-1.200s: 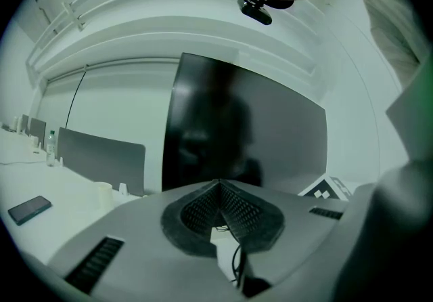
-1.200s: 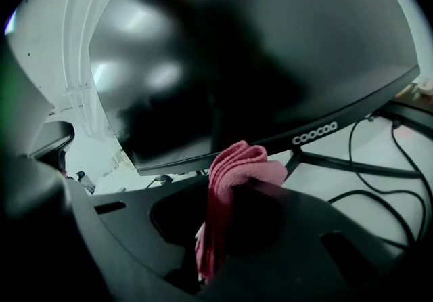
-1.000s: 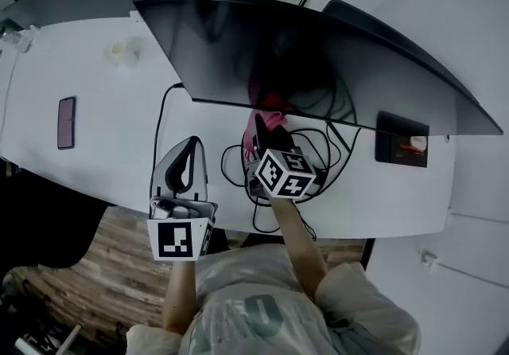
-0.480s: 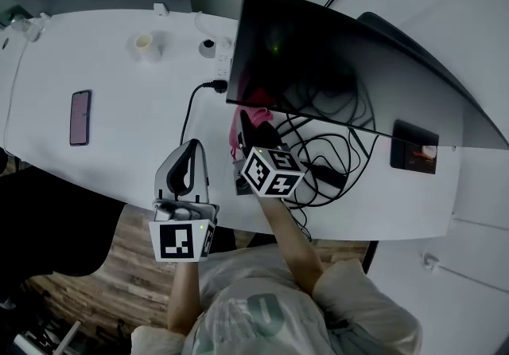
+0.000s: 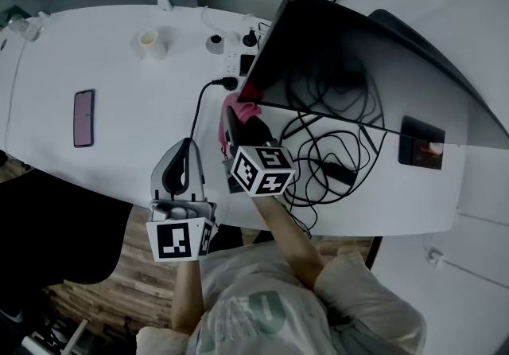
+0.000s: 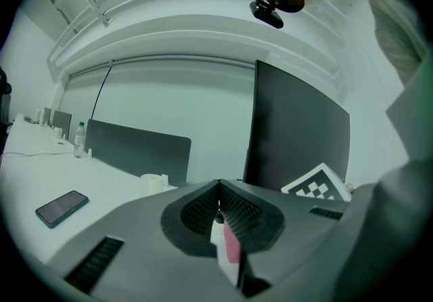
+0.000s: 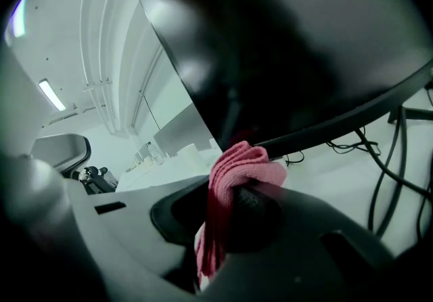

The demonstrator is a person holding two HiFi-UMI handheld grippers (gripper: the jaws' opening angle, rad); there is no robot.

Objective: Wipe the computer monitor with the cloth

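The dark monitor (image 5: 358, 67) stands on the white desk (image 5: 95, 67), its screen facing me. My right gripper (image 5: 232, 124) is shut on a pink cloth (image 5: 238, 111) and holds it against the screen's lower left corner. In the right gripper view the cloth (image 7: 233, 179) bulges out between the jaws, just under the monitor's (image 7: 298, 43) bottom edge. My left gripper (image 5: 184, 153) hangs lower left, near the desk's front edge, jaws shut with nothing in them. The left gripper view shows the closed jaws (image 6: 218, 189) with the monitor (image 6: 298, 131) beyond.
A tangle of black cables (image 5: 326, 154) lies under the monitor. A phone (image 5: 83, 118) lies at the left, a small cup (image 5: 151, 43) and a power strip (image 5: 235, 47) at the back. A dark tablet (image 5: 421, 142) is at the right.
The right gripper has carried the cloth leftward along the screen's bottom edge to its left corner. The head view has swung, so the monitor sits further right. The left gripper has barely moved.
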